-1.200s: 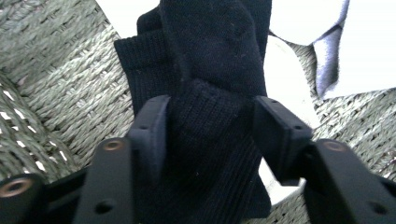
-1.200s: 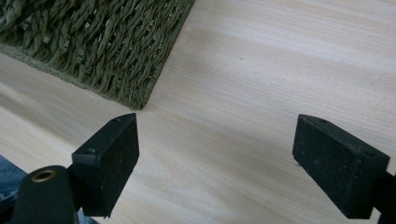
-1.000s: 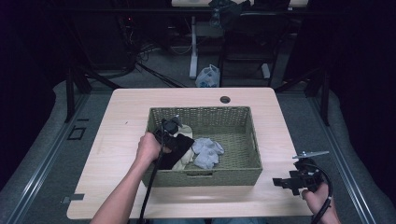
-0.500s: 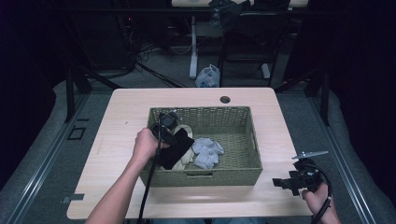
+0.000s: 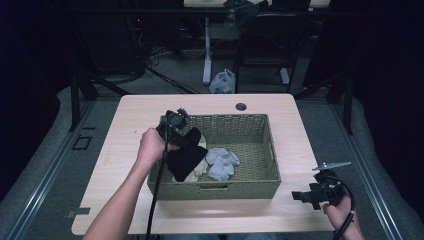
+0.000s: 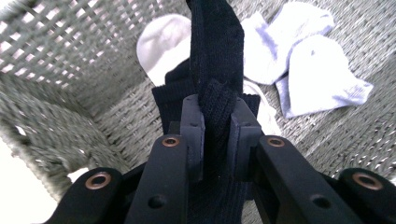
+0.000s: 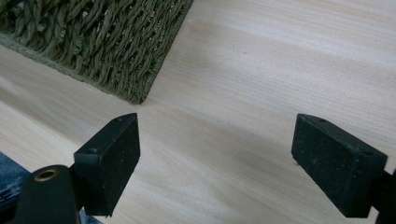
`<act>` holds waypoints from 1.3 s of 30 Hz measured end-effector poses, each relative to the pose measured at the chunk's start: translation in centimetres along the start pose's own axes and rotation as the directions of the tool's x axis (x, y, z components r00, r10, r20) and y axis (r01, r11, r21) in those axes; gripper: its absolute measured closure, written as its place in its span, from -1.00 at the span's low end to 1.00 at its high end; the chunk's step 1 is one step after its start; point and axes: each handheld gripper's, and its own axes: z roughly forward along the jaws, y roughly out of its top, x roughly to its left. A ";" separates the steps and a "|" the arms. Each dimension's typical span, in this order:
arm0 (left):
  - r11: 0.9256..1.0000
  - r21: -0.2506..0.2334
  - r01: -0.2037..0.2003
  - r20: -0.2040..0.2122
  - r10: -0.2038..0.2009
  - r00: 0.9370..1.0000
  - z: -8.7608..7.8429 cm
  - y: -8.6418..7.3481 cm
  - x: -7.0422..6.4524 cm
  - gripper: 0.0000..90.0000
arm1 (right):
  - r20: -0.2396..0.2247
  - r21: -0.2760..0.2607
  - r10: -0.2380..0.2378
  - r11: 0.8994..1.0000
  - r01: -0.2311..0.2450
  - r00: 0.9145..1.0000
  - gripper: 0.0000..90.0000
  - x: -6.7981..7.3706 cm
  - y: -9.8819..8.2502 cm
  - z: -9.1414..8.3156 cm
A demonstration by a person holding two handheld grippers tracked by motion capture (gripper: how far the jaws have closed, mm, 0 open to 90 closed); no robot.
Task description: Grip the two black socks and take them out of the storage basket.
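Left gripper clamps a black sock, apparently hiding another underneath; right gripper gapes.

A dim lab: cables and equipment stands behind the table.

Two black tools, left tool, right tool, brass-ringed screw holes, trailing black cables, bare forearms

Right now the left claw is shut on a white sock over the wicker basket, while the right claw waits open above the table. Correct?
Not quite. The left claw is shut on a black sock, as the left gripper view shows; the white socks lie in the wicker basket. The right claw does wait open above the table.
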 end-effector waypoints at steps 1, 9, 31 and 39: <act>1.000 0.000 0.000 0.000 0.000 1.000 0.0 0.0 0.0 0.77 | 0.003 0.005 0.000 1.000 0.000 1.000 -0.66 0.0 0.0 0.0; 1.000 -0.031 0.001 -0.001 -0.001 1.000 -1.7 0.8 0.4 0.77 | 0.000 0.000 0.005 1.000 -0.005 1.000 -0.66 0.0 0.0 0.0; 0.994 -0.106 0.040 -0.051 -0.045 0.998 -6.8 0.5 2.5 0.77 | -0.003 0.008 -0.004 1.000 0.004 1.000 -0.66 0.1 0.0 0.0; 0.990 -0.122 0.074 -0.067 -0.083 0.994 -8.1 -0.8 3.8 0.77 | -0.006 0.008 -0.004 1.000 0.004 1.000 -0.65 0.1 0.0 0.0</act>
